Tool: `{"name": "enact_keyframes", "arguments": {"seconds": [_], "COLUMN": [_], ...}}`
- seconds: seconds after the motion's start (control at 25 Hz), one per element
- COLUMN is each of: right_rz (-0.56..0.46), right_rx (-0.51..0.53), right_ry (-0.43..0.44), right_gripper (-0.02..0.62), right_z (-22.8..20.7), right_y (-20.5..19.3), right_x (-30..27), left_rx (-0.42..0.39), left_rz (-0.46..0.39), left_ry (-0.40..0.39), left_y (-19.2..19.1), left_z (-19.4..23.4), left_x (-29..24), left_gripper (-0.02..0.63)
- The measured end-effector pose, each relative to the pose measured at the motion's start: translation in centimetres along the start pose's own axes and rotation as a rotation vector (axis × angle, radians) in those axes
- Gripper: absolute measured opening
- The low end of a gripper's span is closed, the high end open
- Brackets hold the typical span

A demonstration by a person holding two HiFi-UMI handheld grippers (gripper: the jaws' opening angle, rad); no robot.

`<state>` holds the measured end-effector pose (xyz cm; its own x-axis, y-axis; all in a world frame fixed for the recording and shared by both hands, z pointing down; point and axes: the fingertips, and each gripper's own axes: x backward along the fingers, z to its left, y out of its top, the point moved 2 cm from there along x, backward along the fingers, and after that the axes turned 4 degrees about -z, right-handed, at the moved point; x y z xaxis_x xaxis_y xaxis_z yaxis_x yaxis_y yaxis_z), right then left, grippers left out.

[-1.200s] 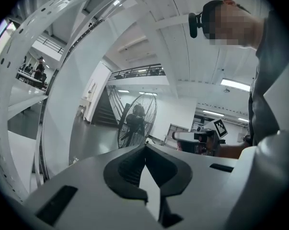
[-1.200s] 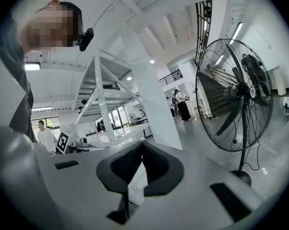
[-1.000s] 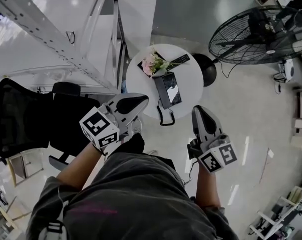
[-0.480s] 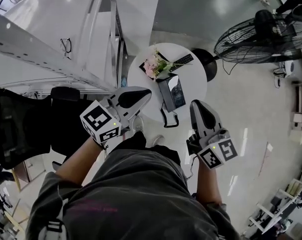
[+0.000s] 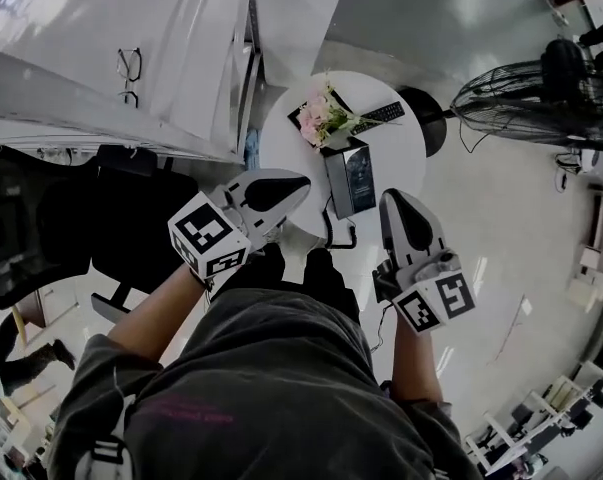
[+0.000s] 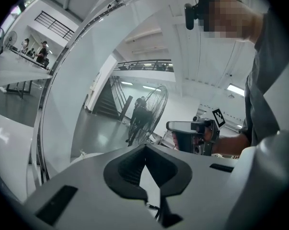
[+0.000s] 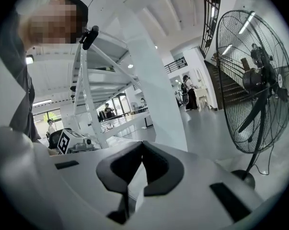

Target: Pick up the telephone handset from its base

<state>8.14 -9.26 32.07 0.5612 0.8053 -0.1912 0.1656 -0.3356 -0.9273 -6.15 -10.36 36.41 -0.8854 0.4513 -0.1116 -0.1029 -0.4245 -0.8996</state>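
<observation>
A round white surface [image 5: 406,163] is seen on the floor, with a large fan [image 5: 541,93] to its far right. At the far left of the surface, pink flowers [image 5: 321,118] are laid over a dark flat thing [image 5: 299,118]; whether that is a tray cannot be told. A remote [image 5: 386,113] lies to the right of the flowers.

The telephone [image 5: 351,175], a dark box, is set near the middle of the surface. Its handset cannot be told apart from the base at this size. Its cord [image 5: 333,230] is looped over the near edge.

The left hand-held gripper [image 5: 296,185] is held to the near left of the telephone, its tip pointed right, over the near-left rim of the surface as seen from the head. Its jaws are closed, with nothing between them. The right hand-held gripper [image 5: 392,201] is held to the near right of the telephone, pointed away from the person. Its jaws are likewise closed and empty. Neither is touching the telephone, which lies beyond and between the two tips.
</observation>
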Motion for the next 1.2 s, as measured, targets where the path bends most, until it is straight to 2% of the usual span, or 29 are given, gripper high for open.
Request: {"name": "enact_keyframes", "arguments": {"seconds": [0.16, 0.56, 0.96, 1.2], "right_rz": [0.058, 0.193, 0.267, 0.307], "right_rx": [-0.009, -0.006, -0.035, -0.055], "right_ry": [0.040, 0.151, 0.135, 0.131], "right_gripper": [0.018, 0.018, 0.018, 0.018], "right_z": [-2.0, -8.1, -14.5, -16.2], "right_y": [-1.4, -4.5, -9.6, -12.3], "right_x": [-1.1, -2.0, -2.1, -2.0], "left_rx": [0.023, 0.187, 0.323, 0.401], "left_rz": [0.028, 0.070, 0.114, 0.166], "left_ry": [0.048, 0.209, 0.276, 0.276], "left_y": [-2.3, -10.0, -18.6, -23.4], "left_z": [0.7, 2.7, 5.7, 7.2], "left_x": [-1.5, -5.3, -8.3, -9.2], "left_gripper": [0.014, 0.014, 0.015, 0.015]}}
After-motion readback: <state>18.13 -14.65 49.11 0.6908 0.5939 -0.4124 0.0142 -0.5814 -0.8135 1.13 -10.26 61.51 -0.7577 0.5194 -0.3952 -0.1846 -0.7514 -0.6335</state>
